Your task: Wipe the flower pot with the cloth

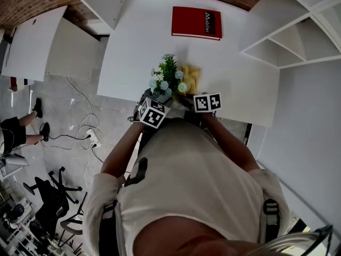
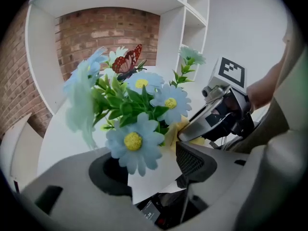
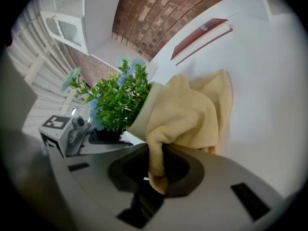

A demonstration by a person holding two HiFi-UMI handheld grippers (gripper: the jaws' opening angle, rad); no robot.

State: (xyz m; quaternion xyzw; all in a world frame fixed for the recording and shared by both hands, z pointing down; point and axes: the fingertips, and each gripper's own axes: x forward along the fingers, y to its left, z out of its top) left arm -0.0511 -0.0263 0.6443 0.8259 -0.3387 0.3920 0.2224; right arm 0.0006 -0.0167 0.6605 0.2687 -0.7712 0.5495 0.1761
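Your left hand-held gripper (image 2: 151,166) is clamped on the white flower pot (image 2: 150,183), which is at the centre of the head view, by the near edge of the bench (image 1: 138,47). Your right hand-held gripper (image 3: 156,168) is closed on a fold of the yellow cloth (image 3: 185,114), which lies against the pot's side.

Both forearms reach forward, left arm (image 1: 123,151) bare, right arm (image 1: 230,143) alongside, grippers close together and angled down, left gripper (image 2: 151,170) jaws wide, clamped on flower pot (image 2: 161,177), right gripper (image 3: 156,170) jaws nearly together, pinching cloth (image 3: 183,114)
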